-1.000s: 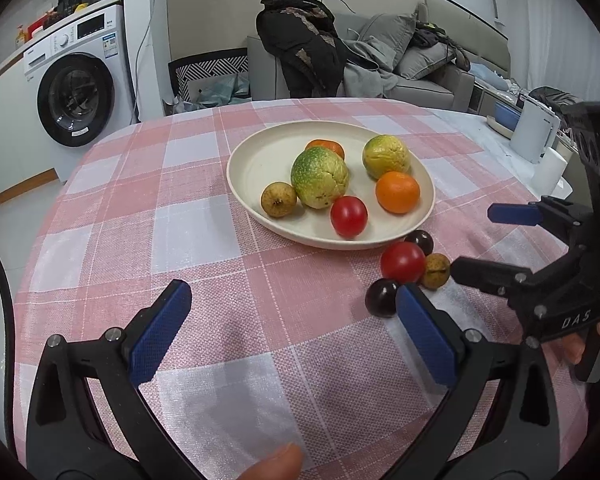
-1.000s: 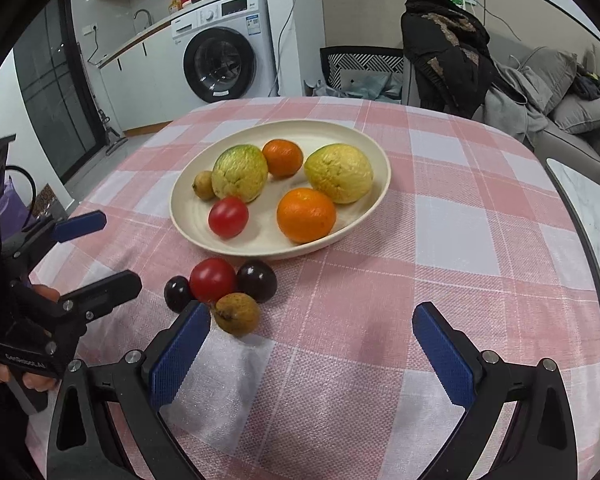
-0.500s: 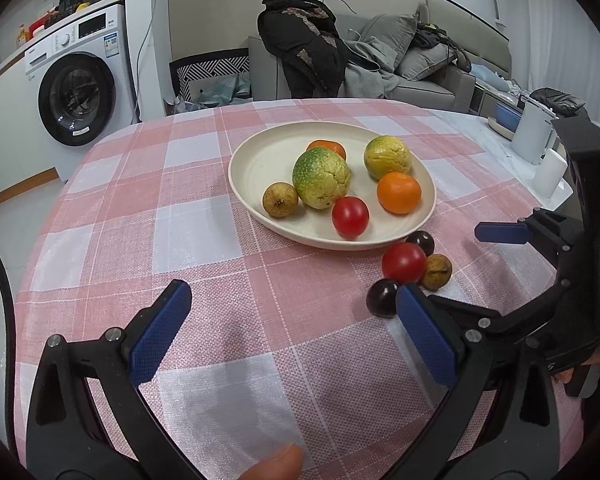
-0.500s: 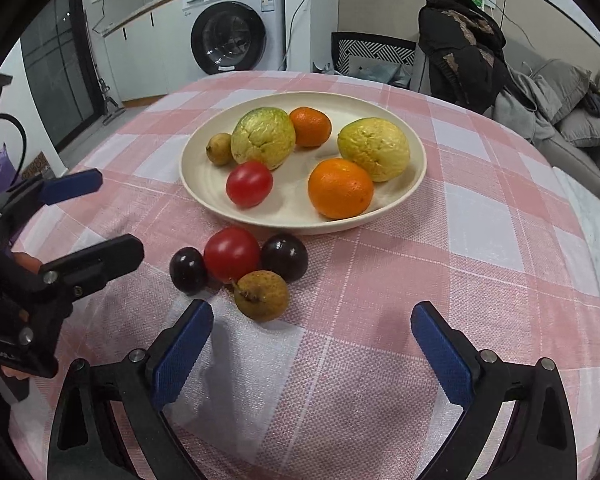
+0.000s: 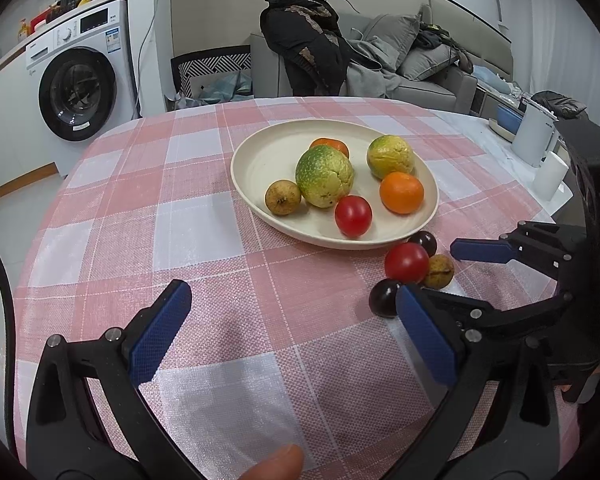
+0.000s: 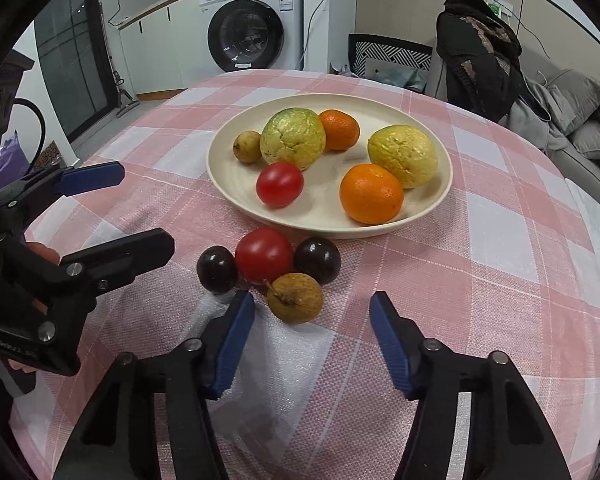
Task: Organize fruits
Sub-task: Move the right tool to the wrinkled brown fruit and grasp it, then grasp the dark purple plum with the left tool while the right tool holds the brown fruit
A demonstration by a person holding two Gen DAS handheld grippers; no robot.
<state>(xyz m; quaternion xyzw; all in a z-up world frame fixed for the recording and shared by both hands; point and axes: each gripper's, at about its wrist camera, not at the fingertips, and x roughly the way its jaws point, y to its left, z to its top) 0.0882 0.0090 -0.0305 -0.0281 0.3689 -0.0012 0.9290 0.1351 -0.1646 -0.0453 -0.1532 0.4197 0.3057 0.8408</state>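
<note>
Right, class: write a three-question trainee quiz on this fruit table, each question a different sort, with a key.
1. True or false: the brown fruit nearest the right claw lies on the plate.
2. How many fruits lie on the tablecloth, off the plate? A) two B) four C) six
3. Fill in: beside the loose tomato lie two ____ plums.

Key:
1. False; it is on the cloth, just ahead of the open, empty claw, whose jaws have just been closing.
2. B
3. dark
</note>
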